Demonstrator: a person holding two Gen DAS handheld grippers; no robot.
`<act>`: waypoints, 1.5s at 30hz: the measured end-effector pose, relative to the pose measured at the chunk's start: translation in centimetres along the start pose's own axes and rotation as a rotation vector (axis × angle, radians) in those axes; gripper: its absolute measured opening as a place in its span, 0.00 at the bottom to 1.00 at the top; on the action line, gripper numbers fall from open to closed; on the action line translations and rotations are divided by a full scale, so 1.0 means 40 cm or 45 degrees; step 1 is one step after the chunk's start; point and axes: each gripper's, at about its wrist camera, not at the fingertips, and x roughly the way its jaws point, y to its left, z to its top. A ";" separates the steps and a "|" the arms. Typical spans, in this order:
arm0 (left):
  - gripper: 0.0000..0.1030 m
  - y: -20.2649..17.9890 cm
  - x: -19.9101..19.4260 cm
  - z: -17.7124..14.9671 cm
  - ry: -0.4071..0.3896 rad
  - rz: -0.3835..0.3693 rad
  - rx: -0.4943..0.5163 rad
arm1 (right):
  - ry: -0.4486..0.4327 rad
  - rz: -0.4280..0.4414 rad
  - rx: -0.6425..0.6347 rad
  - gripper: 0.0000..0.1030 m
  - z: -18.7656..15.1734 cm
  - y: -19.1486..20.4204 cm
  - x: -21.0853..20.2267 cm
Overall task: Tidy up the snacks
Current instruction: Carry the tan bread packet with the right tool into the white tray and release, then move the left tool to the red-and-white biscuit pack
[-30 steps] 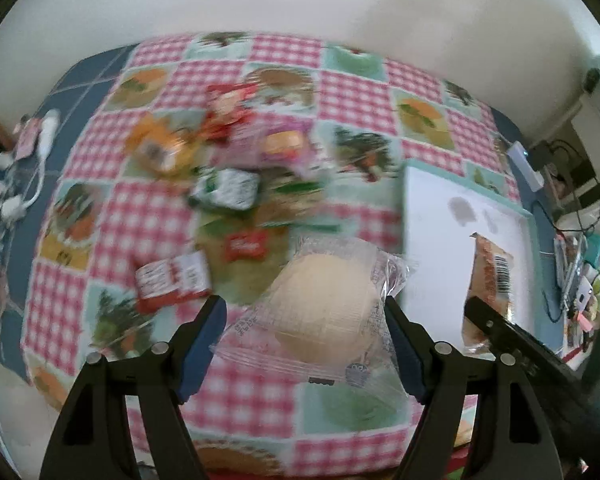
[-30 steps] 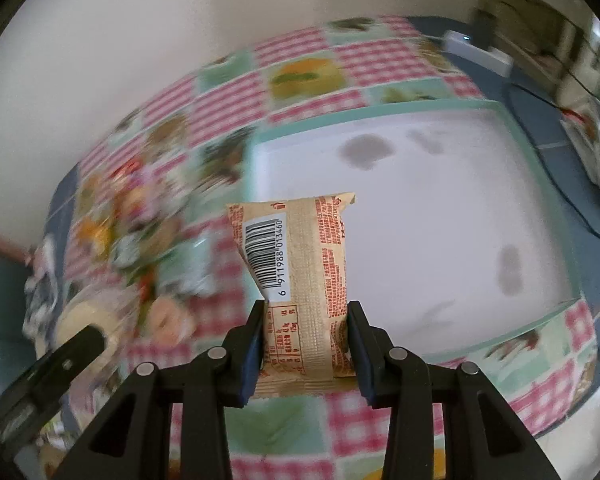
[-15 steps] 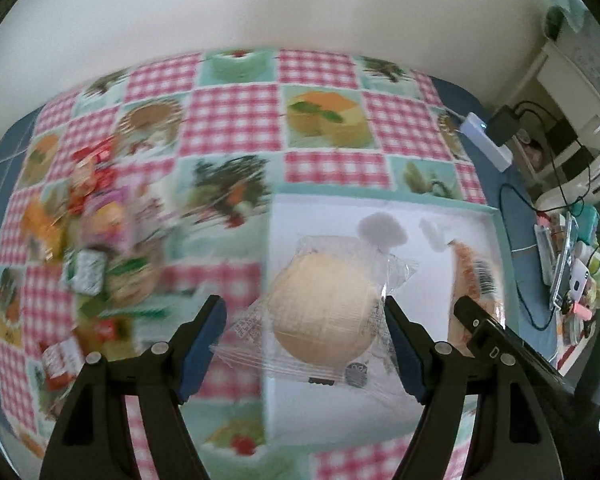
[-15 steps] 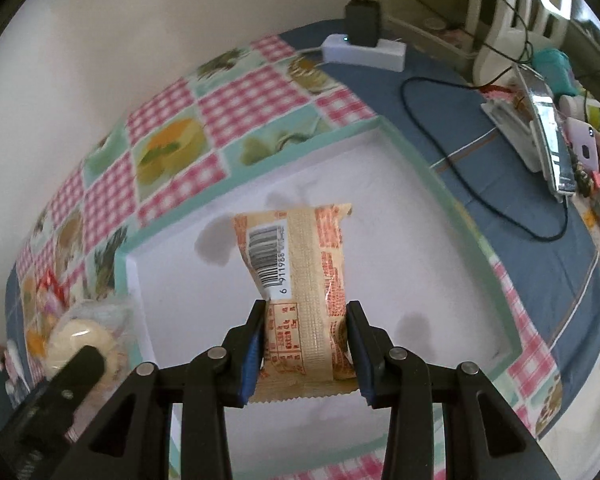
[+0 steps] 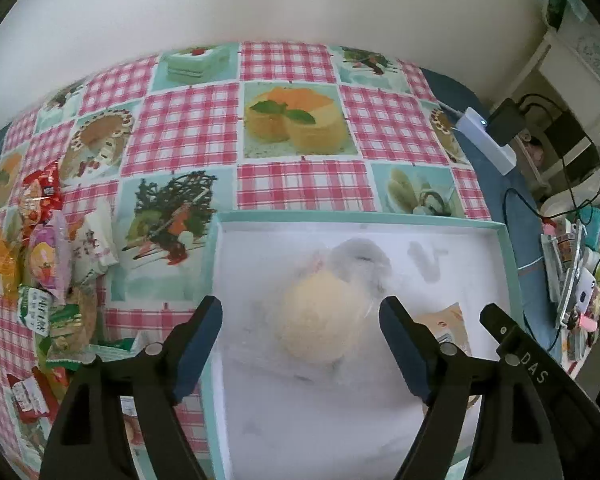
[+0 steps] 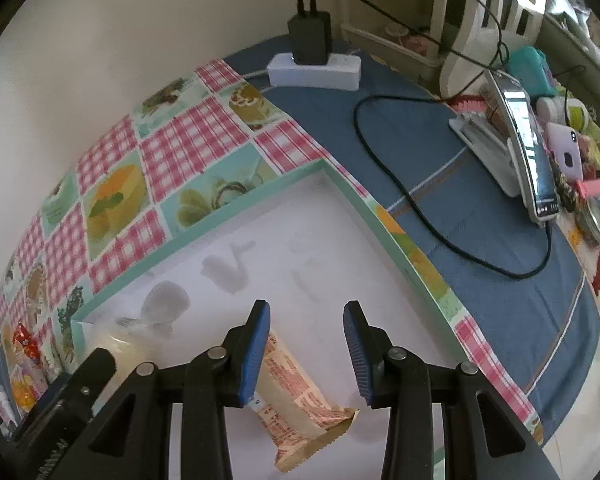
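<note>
Snacks sit inside a shallow white box [image 5: 512,264] with mint-green walls: a round pale bun in clear crinkled film [image 5: 320,320], blurred and seemingly loose, between the left gripper [image 5: 300,340]'s opening jaws, and a tan printed packet [image 6: 300,400] lying flat under the right gripper [image 6: 306,348], whose fingers stand apart, gripping nothing. Half a second ago both snacks were pinched. Glossy pink-checked tablecloth [image 5: 288,60] covers the table beneath a plain pale wall; a snack heap [image 5: 44,280] lies left.
</note>
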 end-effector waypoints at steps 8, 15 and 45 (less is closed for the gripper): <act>0.91 0.066 -0.060 -0.019 -0.031 -0.016 -0.095 | 0.034 0.002 -0.044 0.60 -0.013 0.007 -0.006; 0.91 0.169 -0.136 -0.037 -0.126 0.123 -0.216 | -0.020 0.049 -0.146 0.79 -0.045 0.043 -0.061; 0.91 0.537 -0.276 -0.181 -0.188 0.440 -0.574 | -0.157 0.417 -0.352 1.00 -0.205 0.228 -0.191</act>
